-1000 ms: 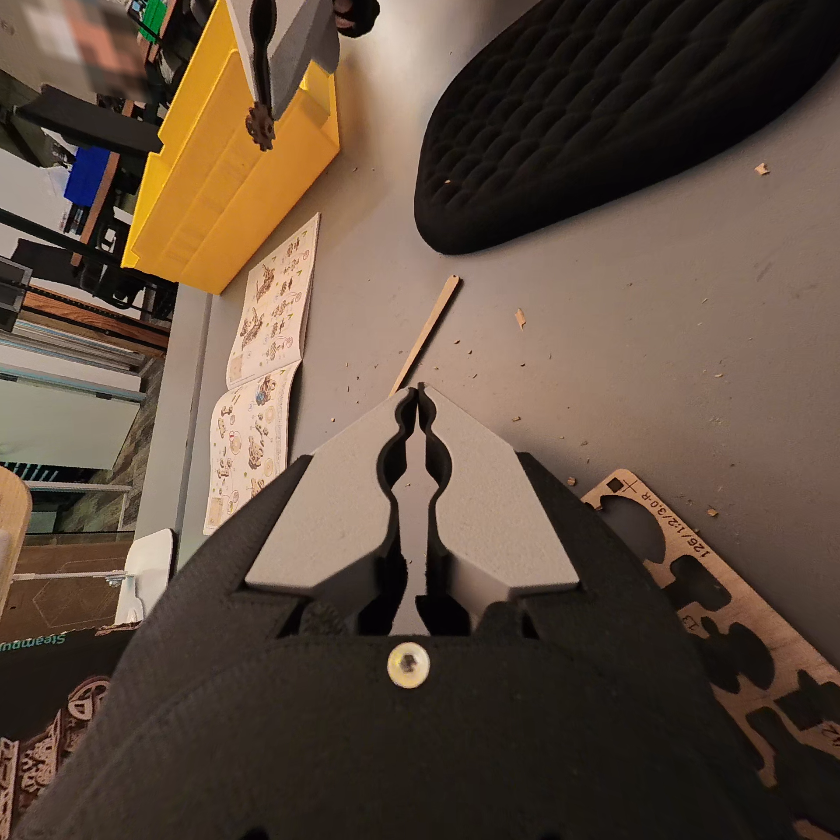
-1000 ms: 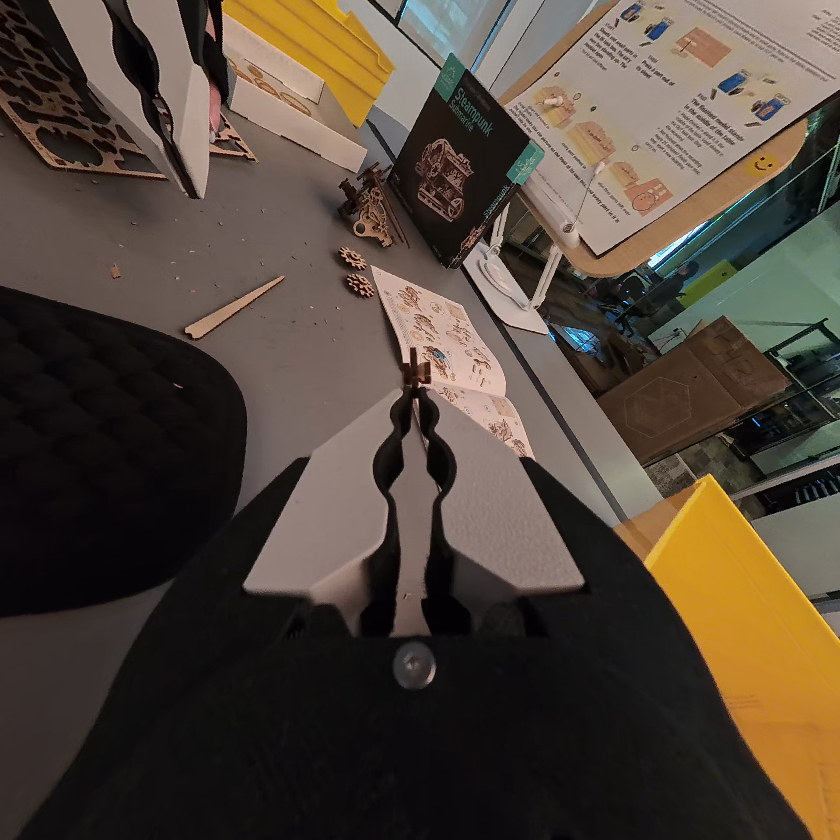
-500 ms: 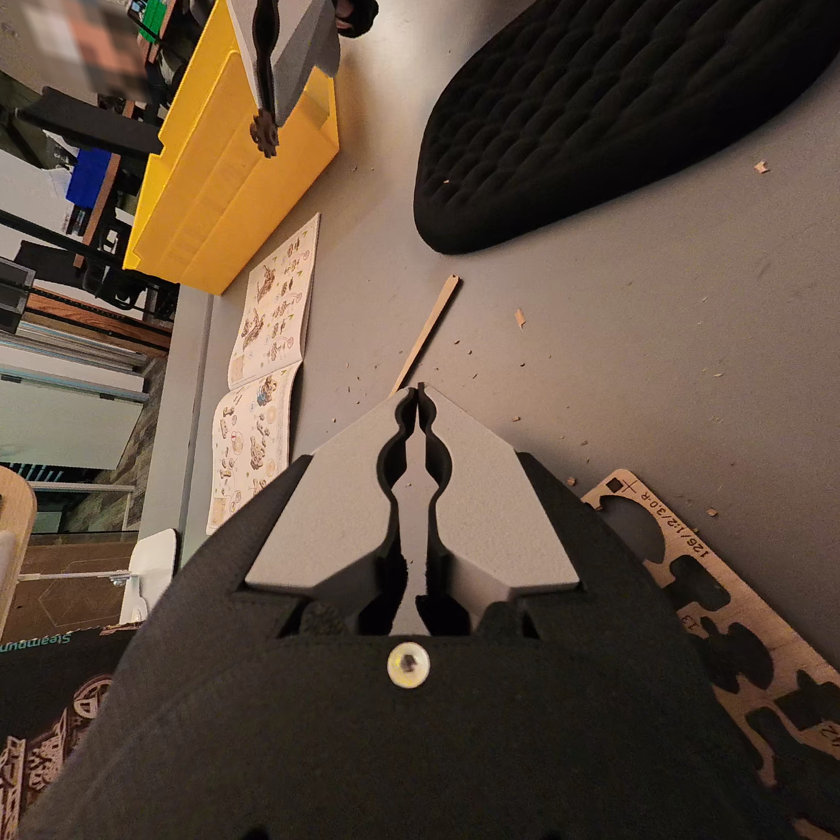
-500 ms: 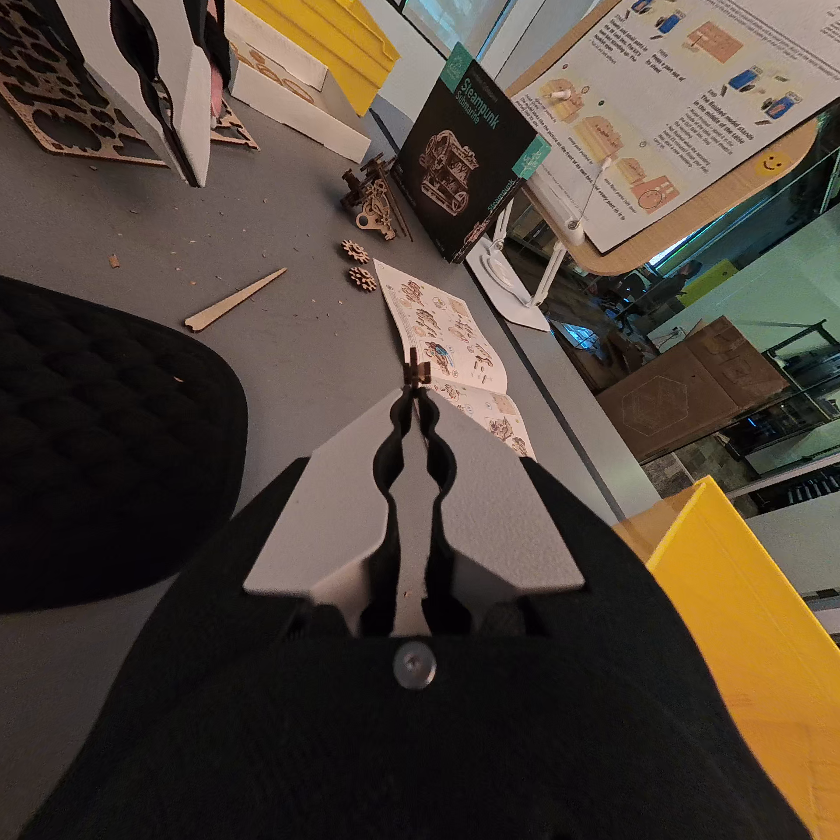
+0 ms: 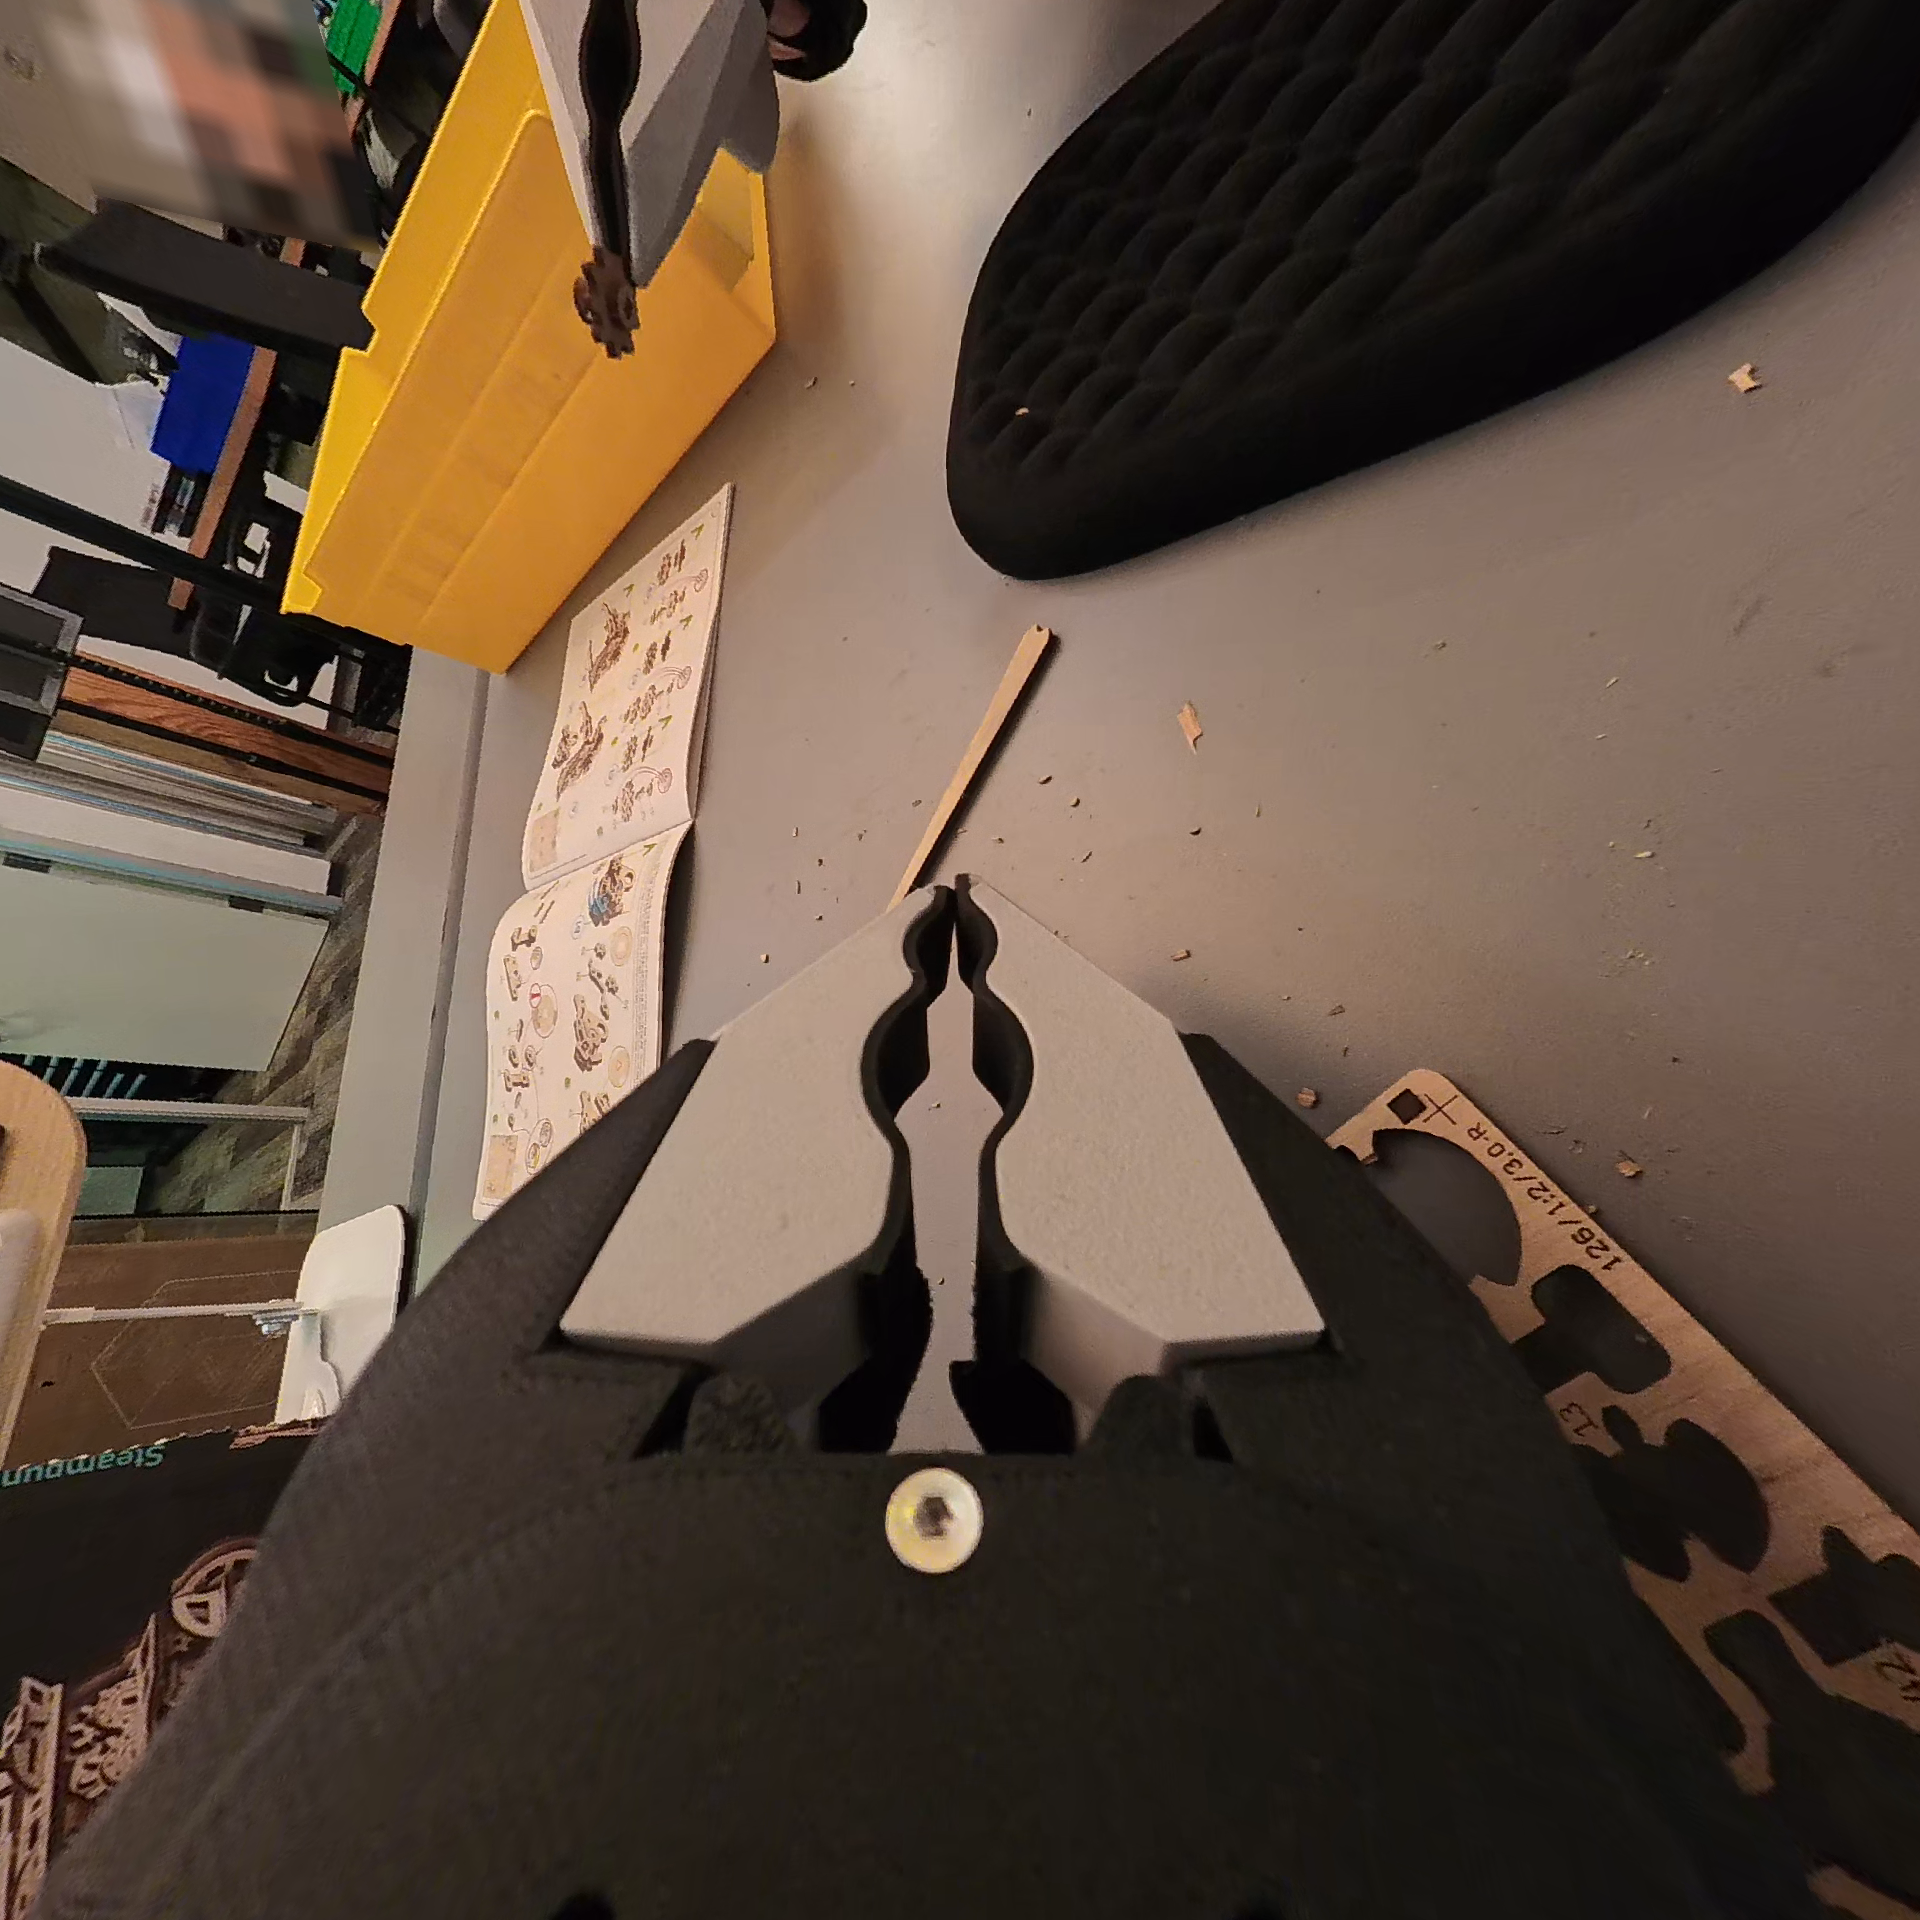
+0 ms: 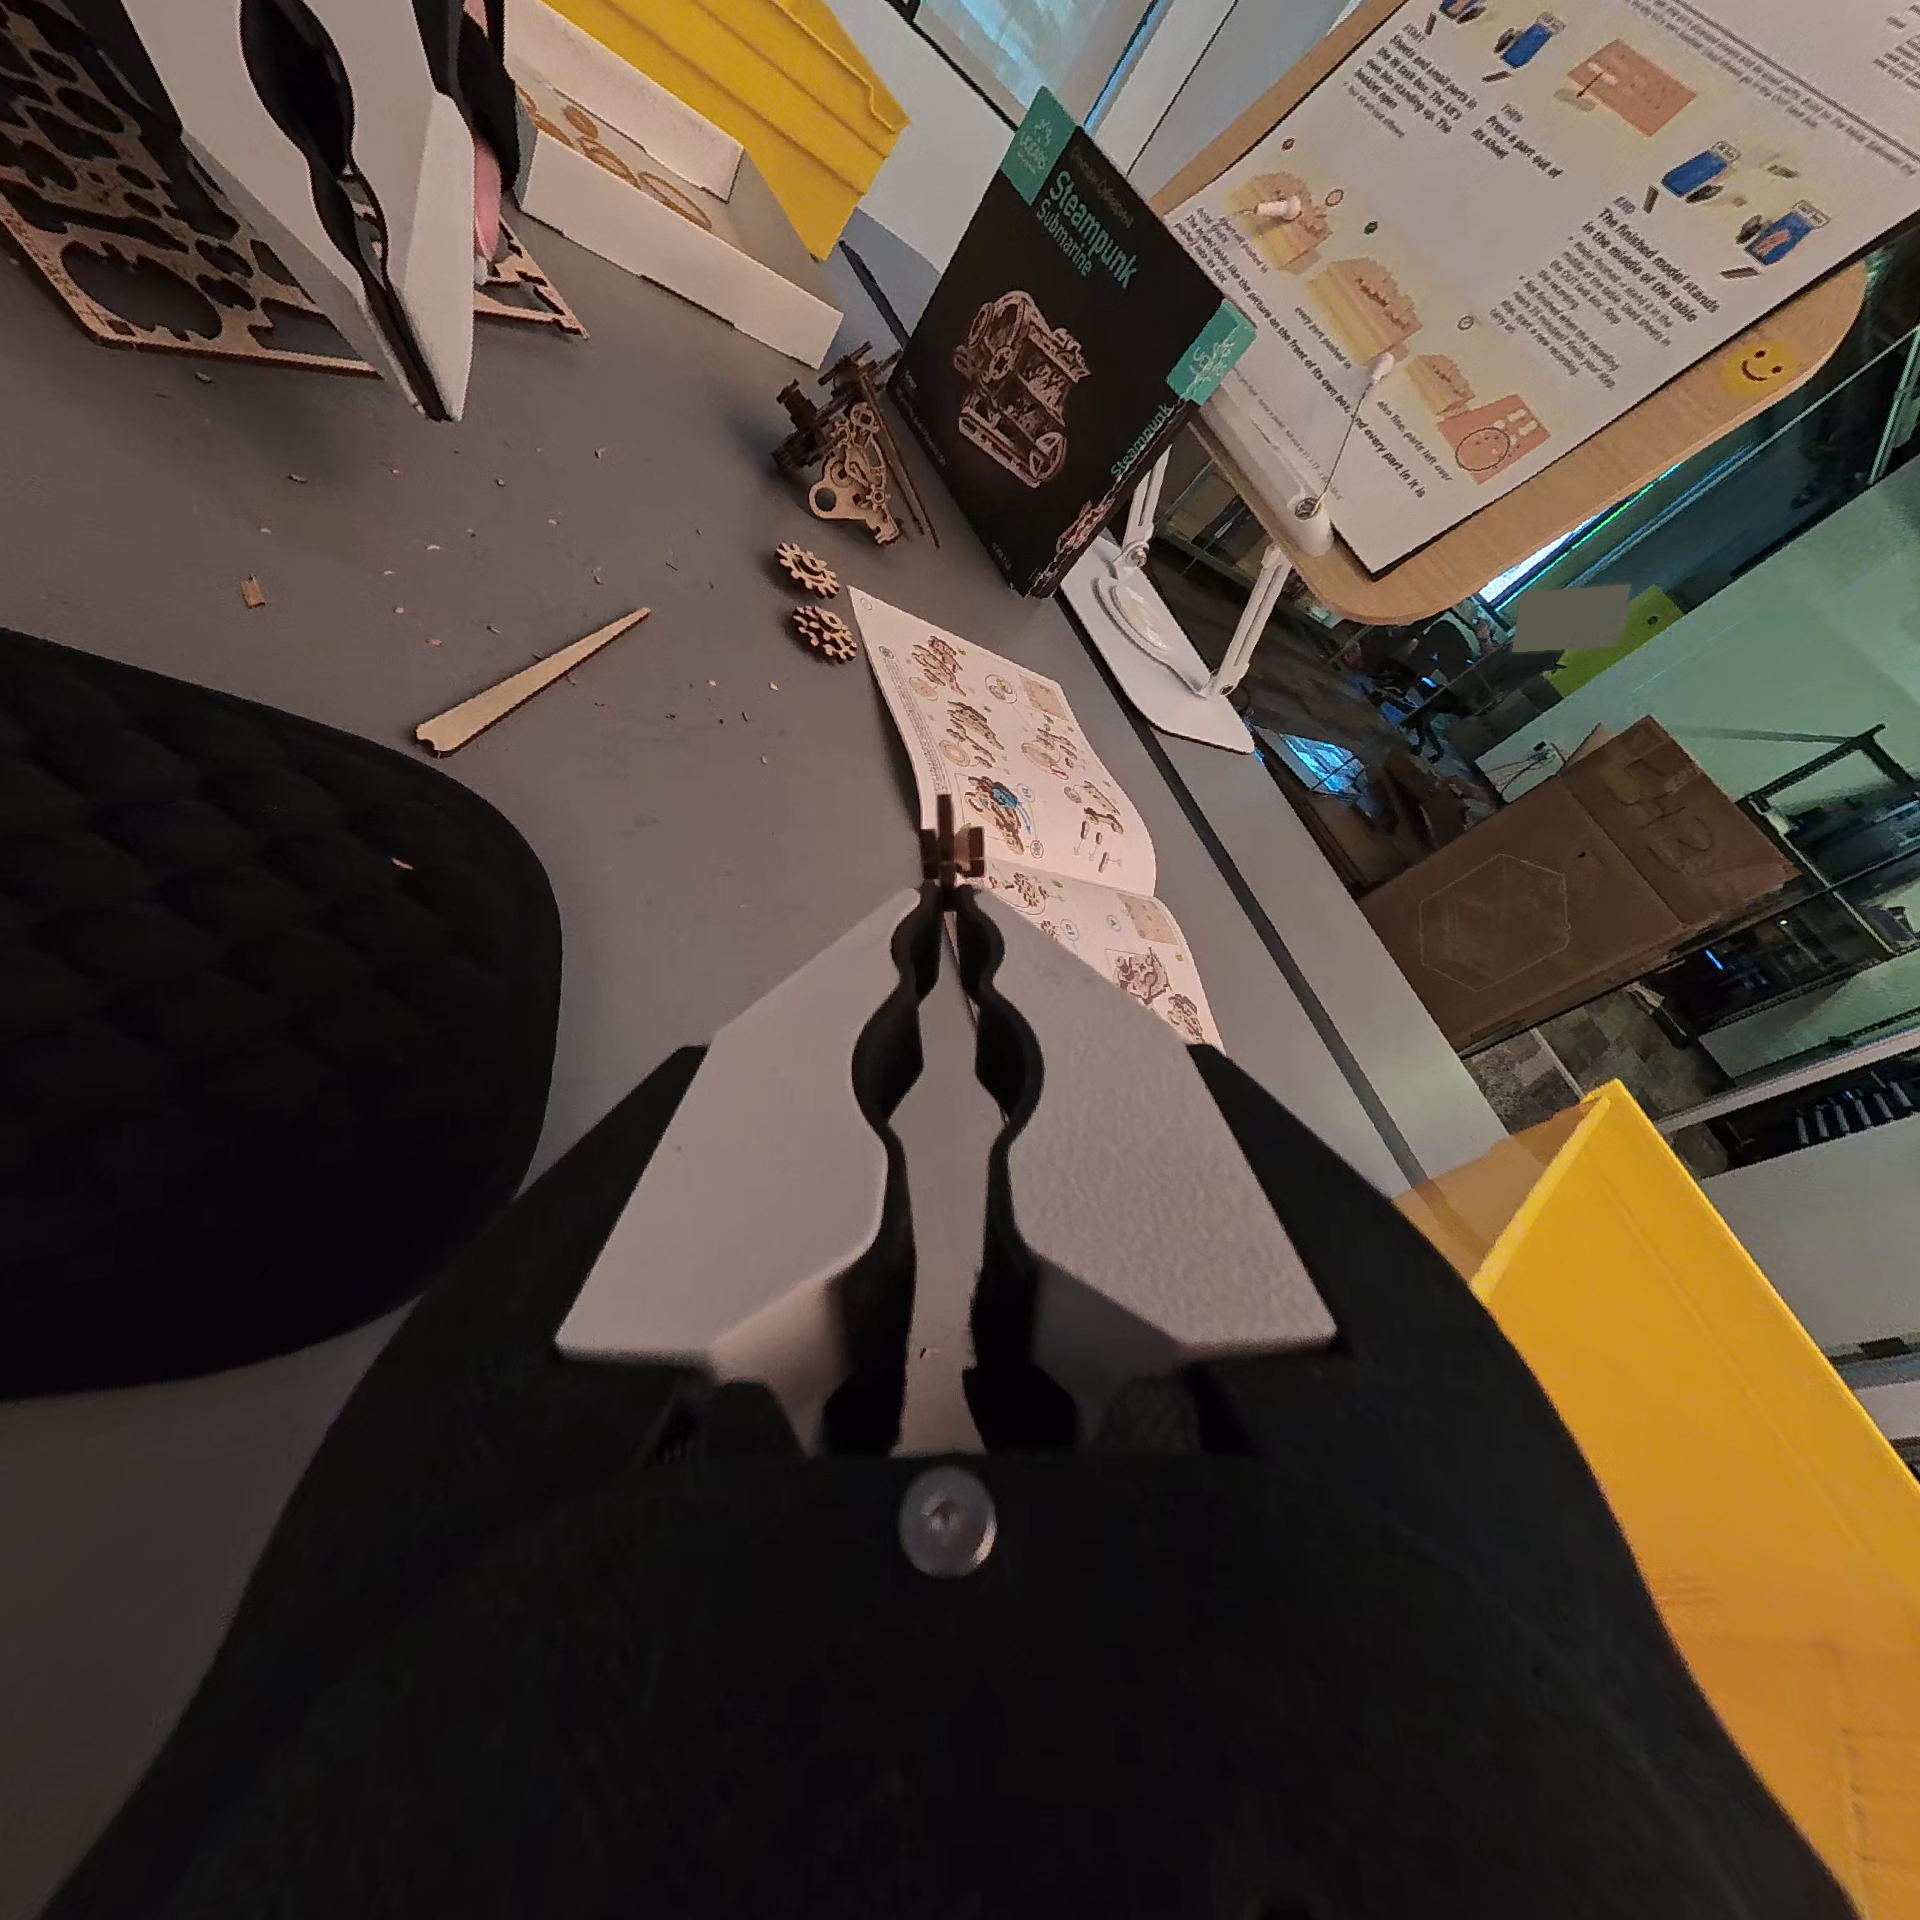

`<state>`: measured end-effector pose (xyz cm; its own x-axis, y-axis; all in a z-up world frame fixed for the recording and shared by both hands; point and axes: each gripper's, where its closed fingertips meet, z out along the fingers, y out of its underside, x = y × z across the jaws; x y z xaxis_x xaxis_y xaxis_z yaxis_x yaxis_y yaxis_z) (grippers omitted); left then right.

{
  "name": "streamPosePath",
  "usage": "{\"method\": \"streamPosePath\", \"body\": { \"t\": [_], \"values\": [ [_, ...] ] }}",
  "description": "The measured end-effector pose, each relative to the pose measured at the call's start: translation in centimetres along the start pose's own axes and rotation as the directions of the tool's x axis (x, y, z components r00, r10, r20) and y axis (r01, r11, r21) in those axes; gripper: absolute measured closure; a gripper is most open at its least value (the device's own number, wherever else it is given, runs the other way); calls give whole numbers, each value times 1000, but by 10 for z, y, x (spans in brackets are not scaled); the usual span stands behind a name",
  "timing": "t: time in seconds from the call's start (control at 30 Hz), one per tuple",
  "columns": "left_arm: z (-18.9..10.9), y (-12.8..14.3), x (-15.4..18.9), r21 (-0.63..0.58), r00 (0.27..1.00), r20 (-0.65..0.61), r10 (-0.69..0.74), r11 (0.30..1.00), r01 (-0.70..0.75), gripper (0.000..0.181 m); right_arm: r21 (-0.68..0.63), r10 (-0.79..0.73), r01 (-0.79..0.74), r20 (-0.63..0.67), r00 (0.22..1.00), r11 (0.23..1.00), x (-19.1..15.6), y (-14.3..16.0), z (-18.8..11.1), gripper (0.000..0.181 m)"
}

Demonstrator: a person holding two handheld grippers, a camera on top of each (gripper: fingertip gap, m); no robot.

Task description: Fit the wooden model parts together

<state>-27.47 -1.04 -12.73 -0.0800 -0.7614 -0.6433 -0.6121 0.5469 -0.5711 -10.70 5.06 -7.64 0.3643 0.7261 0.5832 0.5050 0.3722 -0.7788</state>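
Note:
My right gripper is shut on a small dark wooden gear part and holds it in the air over the open instruction booklet. In the left wrist view, that gripper hangs at the top with the gear at its tip. My left gripper is shut with nothing seen in it, just above the grey table near a tapered wooden stick. A part-built wooden model and two loose gears lie beyond the booklet.
A black quilted mat lies at the left. A punched wooden sheet lies under my left gripper's right side. A yellow bin and the dark kit box stand along the table edge. Wood chips litter the table. Tip to tip, the grippers are about 20 cm apart. To reach the part-built wooden model in a straight line is about 20 cm for my left fingers, about 30 cm for my right.
My right gripper, still holding the gear, has drifted a little nearer to the model and loose gears. My left gripper has barely moved.

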Motion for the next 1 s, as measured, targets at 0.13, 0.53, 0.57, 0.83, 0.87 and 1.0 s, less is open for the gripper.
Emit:
{"method": "streamPosePath", "body": {
  "t": [0.13, 0.53, 0.57, 0.83, 0.87, 1.0],
  "values": [
    [0, 0, 0, -2, 1000, 1, -1, 1000, 1, 181, 12, 9, -9, -2, 1000, 1000, 1, -2, -1, 180],
    [0, 1, -1, -7, 1000, 7, 6, 1000, -6, 181, 8, 14, -14, 17, 1000, 1000, -3, 0, 1, 180],
    [0, 1, -1, -7, 1000, 7, 6, 1000, -6, 181, 8, 17, -17, 21, 1000, 1000, -4, 0, 1, 180],
    [0, 2, -2, -11, 1000, 10, 6, 1000, -6, 181, 0, -14, 14, 57, 998, 1000, -19, 0, 22, 180],
    [0, 2, -3, -11, 1000, 13, 4, 1000, -4, 181, 6, -48, 48, 59, 997, 999, -25, -4, 30, 180],
    [0, 4, -6, -12, 1000, 22, -8, 1000, 8, 181, -73, -362, 369, 91, 928, 927, -45, 2, 66, 180]
  ]
}}
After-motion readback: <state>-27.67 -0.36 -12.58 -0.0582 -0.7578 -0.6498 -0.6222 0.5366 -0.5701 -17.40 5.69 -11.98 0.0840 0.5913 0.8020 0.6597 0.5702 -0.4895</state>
